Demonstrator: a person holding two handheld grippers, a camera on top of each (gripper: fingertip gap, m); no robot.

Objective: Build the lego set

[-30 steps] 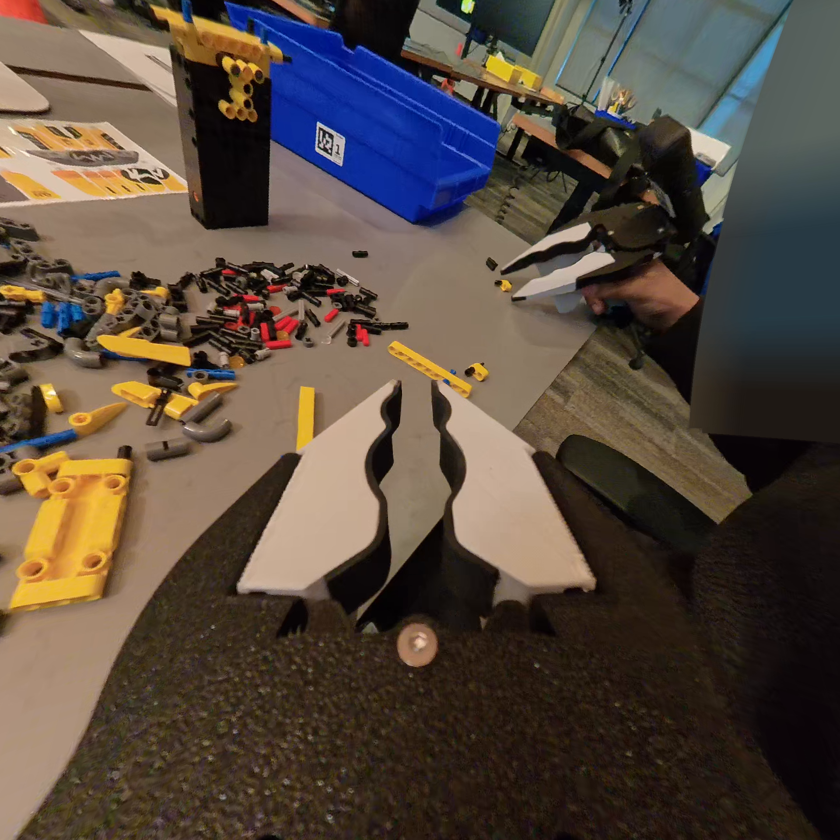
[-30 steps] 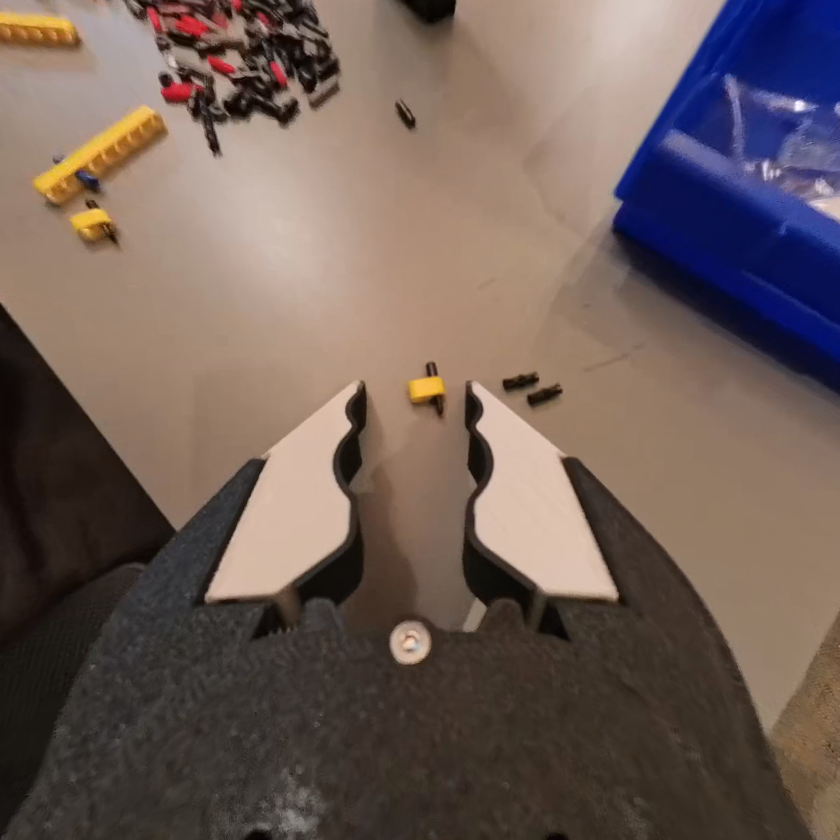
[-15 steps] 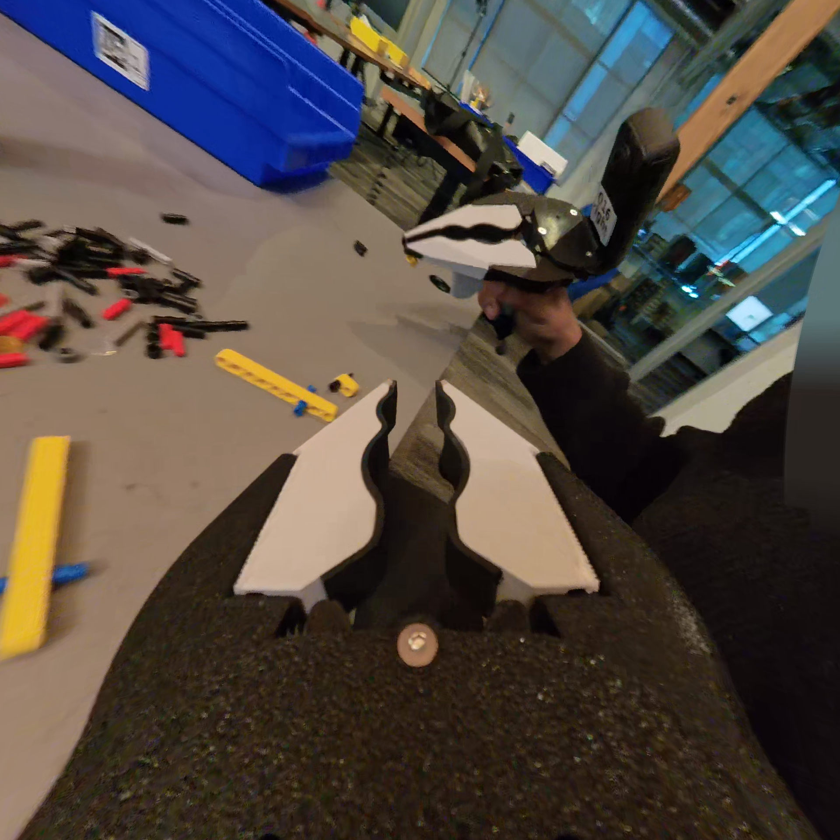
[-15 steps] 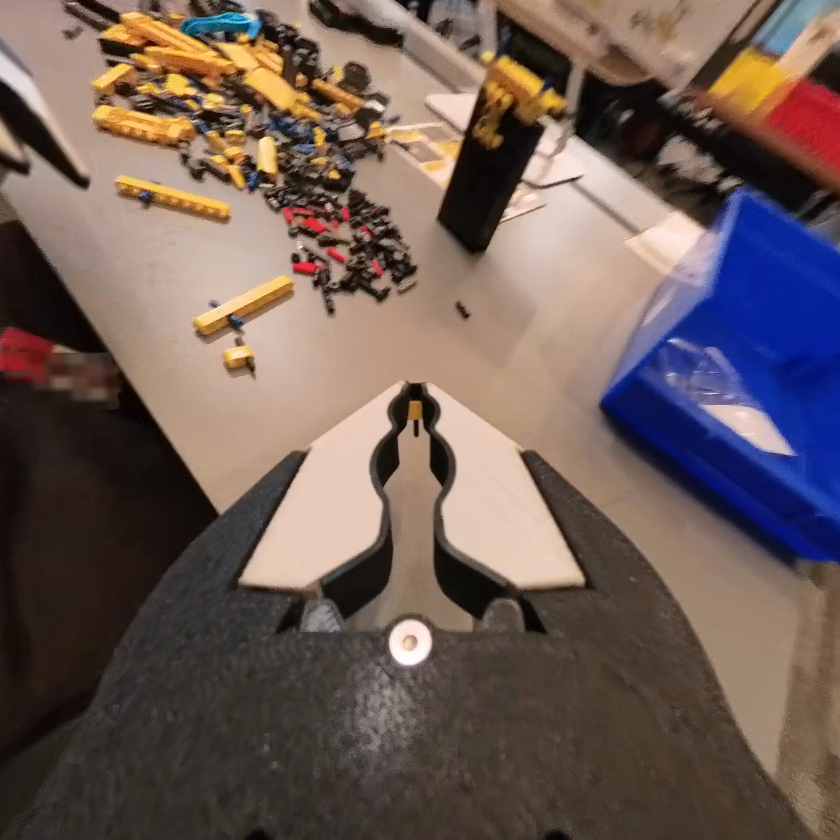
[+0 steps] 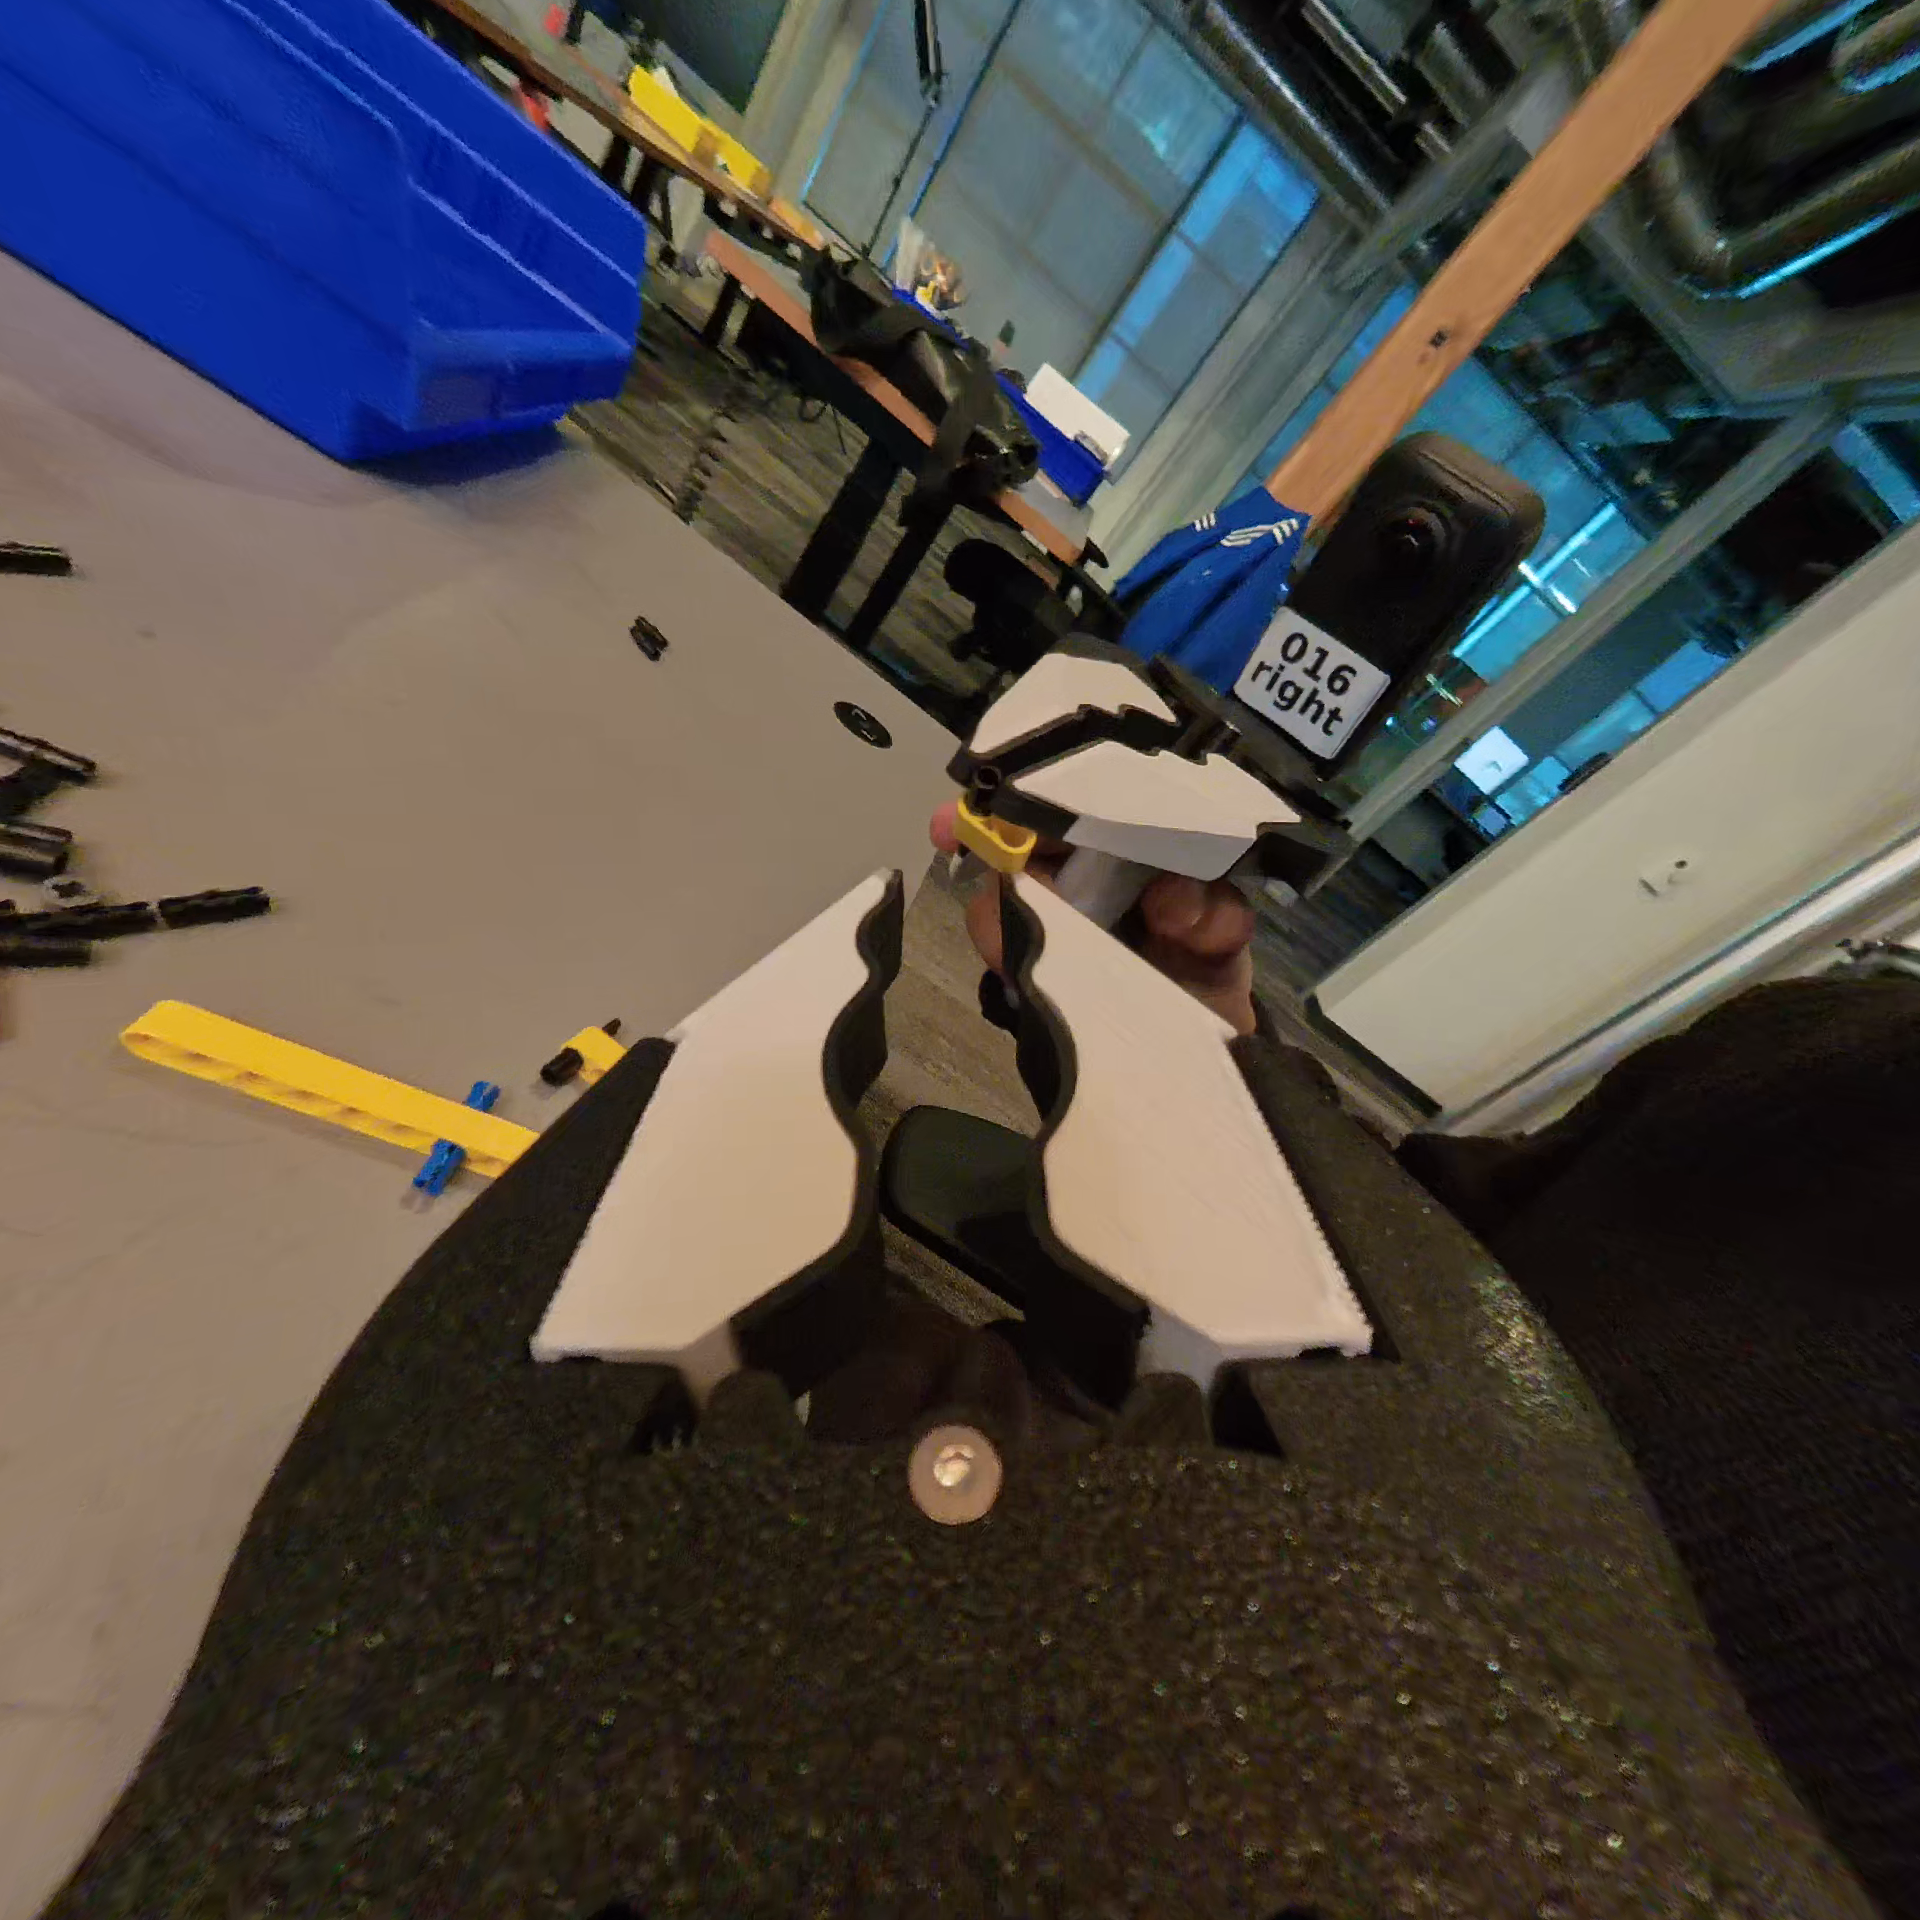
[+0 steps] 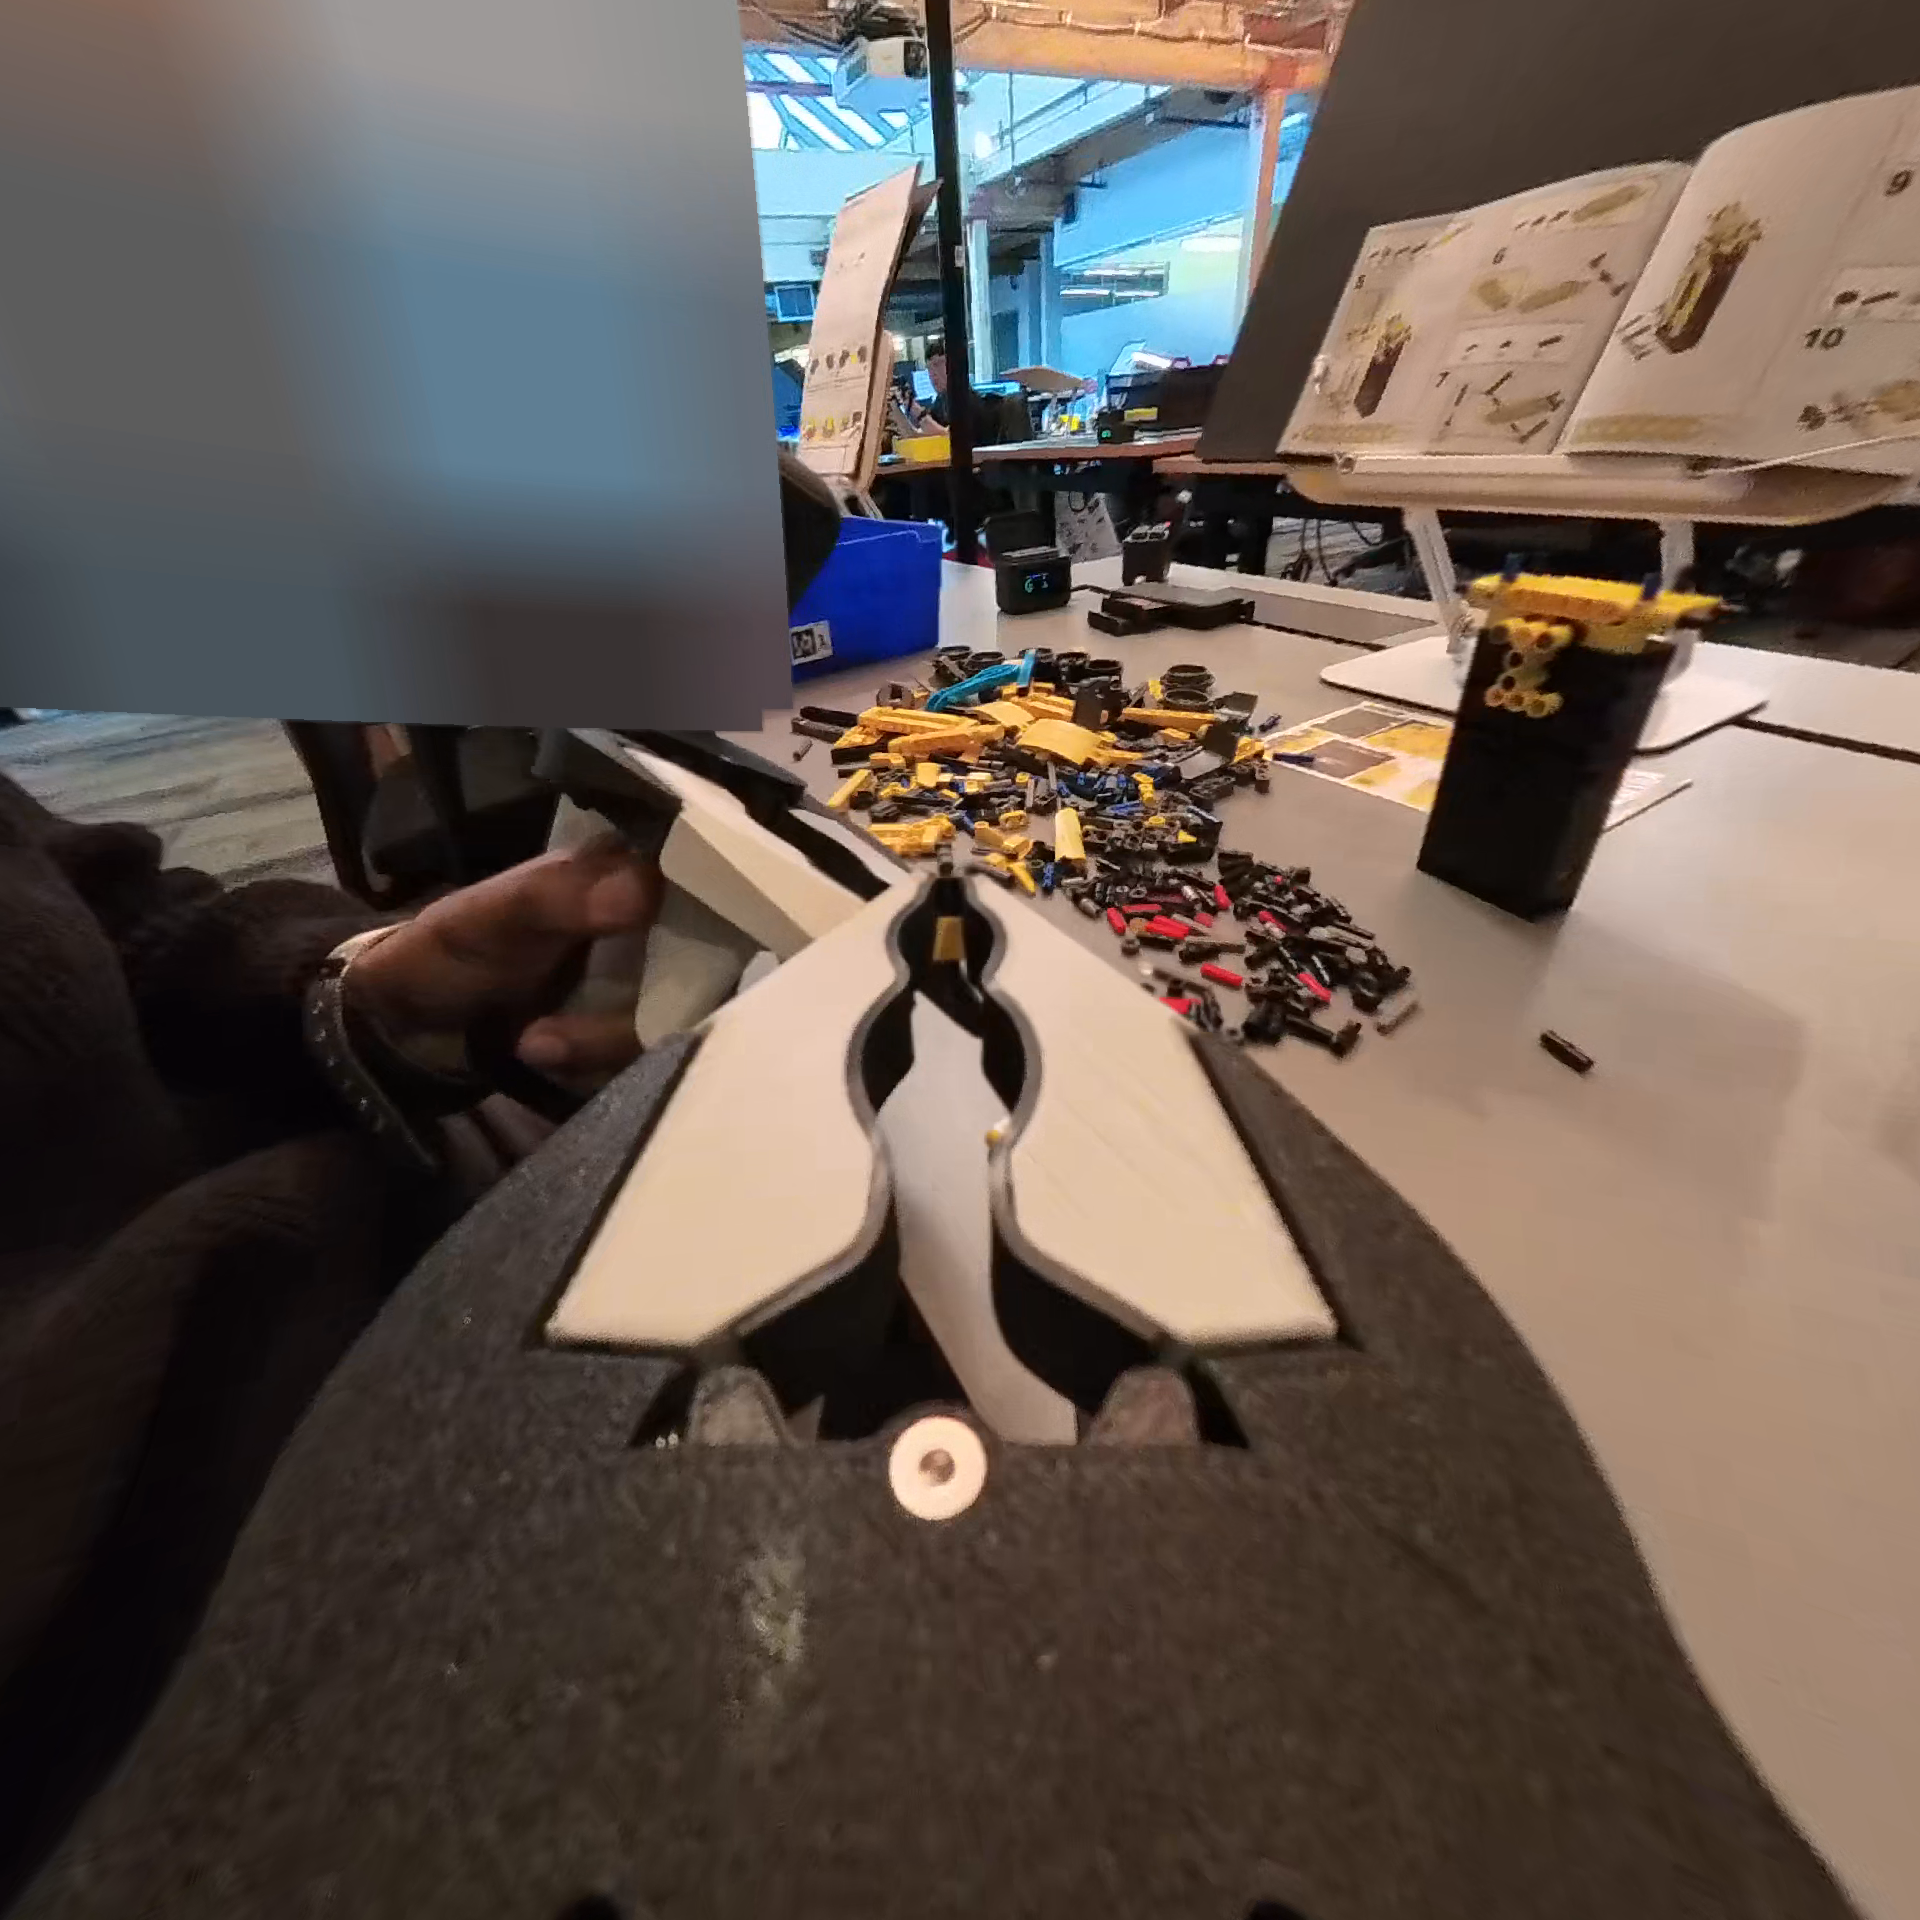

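My right gripper [image 6: 945, 885] is shut on a small yellow connector [image 6: 948, 938] with a black pin and holds it in the air off the table's near edge. In the left wrist view the right gripper [image 5: 985, 792] points left with the yellow connector [image 5: 994, 837] at its tips. My left gripper [image 5: 954, 885] is open a little and empty, its tips just below and in front of that connector. The left gripper's white finger [image 6: 748, 862] and the hand holding it [image 6: 499, 956] show left of my right fingers.
On the grey table [image 5: 416, 727] lie a yellow beam [image 5: 312, 1081] with a blue pin [image 5: 447, 1153], another small yellow piece [image 5: 587, 1049] and black pins [image 5: 156, 914]. A pile of parts [image 6: 1091, 821], a black-and-yellow tower [image 6: 1517, 769], an open booklet on a stand [image 6: 1558, 312] and a blue bin [image 5: 312, 229] stand farther off. Only a small space, under 4 cm, lies between the two pairs of fingers.
My right gripper closed on the yellow connector, lifted it off the table and swung toward the left gripper. My left gripper turned right to face it, still slightly open.
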